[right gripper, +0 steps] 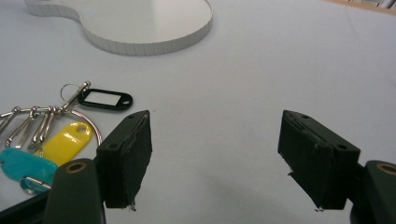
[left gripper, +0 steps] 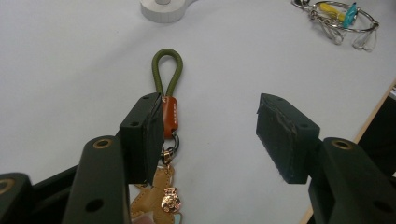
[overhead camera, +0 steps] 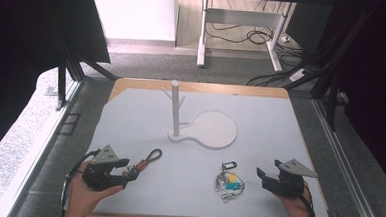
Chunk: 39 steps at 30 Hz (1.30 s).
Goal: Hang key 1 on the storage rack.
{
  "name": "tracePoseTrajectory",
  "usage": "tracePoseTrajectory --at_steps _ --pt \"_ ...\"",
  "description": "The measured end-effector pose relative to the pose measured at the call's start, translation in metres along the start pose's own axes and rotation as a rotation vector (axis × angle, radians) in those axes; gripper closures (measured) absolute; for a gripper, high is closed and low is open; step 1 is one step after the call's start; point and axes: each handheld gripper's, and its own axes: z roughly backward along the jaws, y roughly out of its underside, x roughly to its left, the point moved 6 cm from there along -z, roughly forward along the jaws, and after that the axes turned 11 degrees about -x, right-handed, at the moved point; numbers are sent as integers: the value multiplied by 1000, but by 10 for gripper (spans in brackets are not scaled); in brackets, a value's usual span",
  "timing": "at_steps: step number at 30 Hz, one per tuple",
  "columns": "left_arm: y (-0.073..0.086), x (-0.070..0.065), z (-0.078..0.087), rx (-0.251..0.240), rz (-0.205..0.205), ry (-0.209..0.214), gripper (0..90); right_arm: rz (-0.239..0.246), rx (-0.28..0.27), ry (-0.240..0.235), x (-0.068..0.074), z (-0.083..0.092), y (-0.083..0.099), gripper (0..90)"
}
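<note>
Left fingers: black pads [left gripper: 140,135] stand wide apart with bare table between them; nothing is gripped.
Right fingers: black pads [right gripper: 128,156] also spread wide, only bare table between them, nothing held.
Left gripper: left gripper [overhead camera: 124,168] sits low at the near left of the table [overhead camera: 187,188], held in the person's left hand [overhead camera: 84,193], jaws pointing right and slightly away.
Right gripper: right gripper [overhead camera: 265,173] sits at the near right, held in the right hand [overhead camera: 298,206], jaws pointing left toward the middle.
Keychain strap: green-loop keychain [overhead camera: 145,161] lies flat just ahead of the left gripper; in the left gripper view its orange sleeve [left gripper: 171,116] lies just past one pad, partly hidden behind it, whether touching I cannot tell, the green cord loop [left gripper: 166,70] stretching away beyond it.
Charm: tan leather charm [left gripper: 159,193] with a small gold trinket lies at the near end of the strap, low in that view beside the same jaw.
Key ring: bunch of tags [overhead camera: 229,182] lies between the two grippers, nearer the right one, clear of its jaws; yellow tag [right gripper: 67,140], teal tag [right gripper: 21,165] and black-framed tag [right gripper: 105,99] show beside one pad.
Stand: white peg stand [overhead camera: 175,107] rises upright from a rounded flat base [overhead camera: 212,129] farther back, mid-table, well apart from both grippers.
</note>
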Motion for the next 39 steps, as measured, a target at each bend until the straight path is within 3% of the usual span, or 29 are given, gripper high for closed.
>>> tracePoseTrajectory --at_steps 5,6,7,8,11,16,19,20,22,26,28,29,32,37,39 --pt "2 -4 -3 9 -5 7 420 5 14 -9 -3 -2 3 265" --pt "2 -8 -2 5 -6 38 419 -2 20 -21 -3 -2 4 264" --pt "2 -8 -2 5 -6 38 415 -2 20 -21 -3 -2 4 264" --pt "3 -11 0 4 -9 58 413 -31 18 -36 -1 -3 4 264" --pt "4 -16 6 -13 -9 70 412 -25 24 -42 3 -6 3 264" --pt "5 -15 6 -11 -2 67 413 -6 50 -67 9 -12 8 264" --pt "8 -12 4 -9 27 72 413 -11 65 -77 10 -16 12 265" --pt "12 -7 1 14 42 57 413 -12 72 -81 10 -17 13 265" --pt "13 -4 -1 38 32 37 413 0 85 -93 14 -18 15 265" --pt "8 -1 -5 41 46 51 414 18 93 -115 18 -19 16 263" --pt "4 2 -10 96 22 42 414 9 88 -117 17 -18 14 263" --pt "4 2 -10 96 22 42 415 6 87 -116 16 -17 14 263" --pt "-12 2 -14 148 -10 47 415 -9 84 -109 13 -15 14 263" --pt "-26 8 -18 190 -9 56 408 -16 75 -95 9 -13 13 265" --pt "-30 13 -25 232 -11 49 413 -16 72 -81 5 -9 13 265"
